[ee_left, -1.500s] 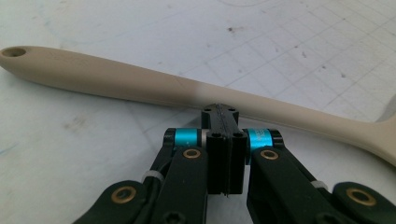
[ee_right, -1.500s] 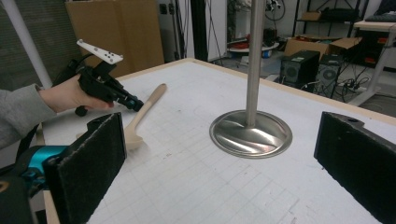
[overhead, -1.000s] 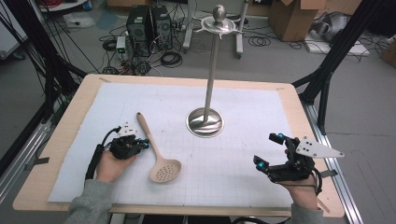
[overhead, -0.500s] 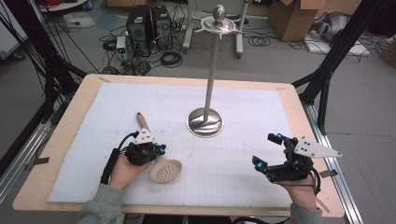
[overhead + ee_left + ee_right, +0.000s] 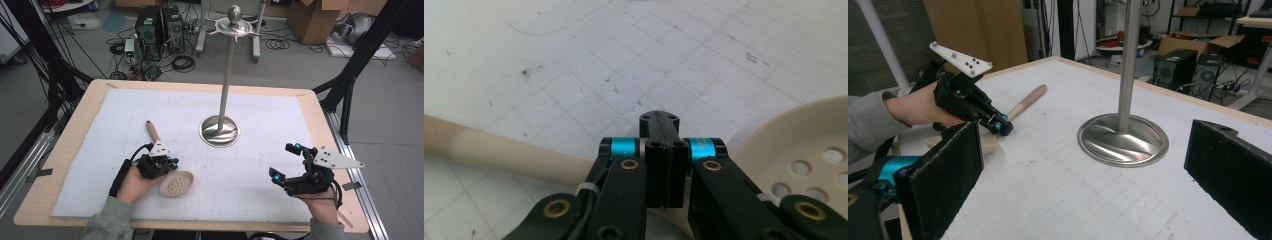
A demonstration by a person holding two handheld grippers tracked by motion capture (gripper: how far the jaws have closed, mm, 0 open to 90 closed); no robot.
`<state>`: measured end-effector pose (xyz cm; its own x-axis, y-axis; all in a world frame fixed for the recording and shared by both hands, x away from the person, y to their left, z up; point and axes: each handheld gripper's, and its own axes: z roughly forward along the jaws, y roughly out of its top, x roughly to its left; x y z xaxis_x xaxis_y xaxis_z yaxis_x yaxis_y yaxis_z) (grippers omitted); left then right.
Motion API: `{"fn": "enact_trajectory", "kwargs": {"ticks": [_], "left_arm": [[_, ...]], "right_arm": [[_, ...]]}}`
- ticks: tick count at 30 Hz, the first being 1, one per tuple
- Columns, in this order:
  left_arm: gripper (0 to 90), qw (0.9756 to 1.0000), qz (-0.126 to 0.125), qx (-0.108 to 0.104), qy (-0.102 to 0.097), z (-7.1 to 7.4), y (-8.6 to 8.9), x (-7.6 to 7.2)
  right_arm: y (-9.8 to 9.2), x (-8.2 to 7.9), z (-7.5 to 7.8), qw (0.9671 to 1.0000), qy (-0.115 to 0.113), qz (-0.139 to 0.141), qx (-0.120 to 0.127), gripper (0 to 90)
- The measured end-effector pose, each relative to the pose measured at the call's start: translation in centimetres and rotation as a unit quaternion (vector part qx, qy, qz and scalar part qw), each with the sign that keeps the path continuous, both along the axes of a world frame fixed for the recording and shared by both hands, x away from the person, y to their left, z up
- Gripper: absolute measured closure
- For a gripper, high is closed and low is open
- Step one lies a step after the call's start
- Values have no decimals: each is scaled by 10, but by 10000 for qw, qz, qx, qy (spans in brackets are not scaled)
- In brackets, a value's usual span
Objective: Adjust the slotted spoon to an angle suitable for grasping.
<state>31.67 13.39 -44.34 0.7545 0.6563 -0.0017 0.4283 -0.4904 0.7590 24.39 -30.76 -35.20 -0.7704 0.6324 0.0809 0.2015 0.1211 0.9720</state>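
Down at the near left of the desk [image 5: 65, 150], the left gripper [image 5: 167, 164] has its jaws pressed fully together, with nothing between them. It sits low over the neck of the slotted spoon [image 5: 176, 184], where the handle meets the bowl, and from the left gripper view the closed tips cross just above the handle; whether they touch it I cannot tell. The spoon lies flat on the white mat [image 5: 260, 115], its perforated bowl toward the person and its handle running away toward the far left. I would guess the hand is lining up for a pick at the neck. Off to the right, the right gripper [image 5: 285, 165] waits wide open and empty, facing the steel stand [image 5: 220, 131], well apart from the spoon.
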Motion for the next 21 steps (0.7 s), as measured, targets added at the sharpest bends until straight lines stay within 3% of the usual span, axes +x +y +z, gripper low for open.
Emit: {"fn": "enact_trajectory", "kwargs": {"ticks": [10, 14, 21], "left_arm": [[897, 9997, -143, -176, 111, -1, 16, -15], [897, 9997, -204, -81, 112, 1, 24, -23], [897, 9993, -303, -127, 189, 1, 40, -37]], "right_arm": [[-2, -1, 0, 10000, -8, -14, 20, 11], [-1, 0, 0, 10000, 5, -11, 5, 11], [1, 1, -1, 10000, 28, 16, 0, 11]]}}
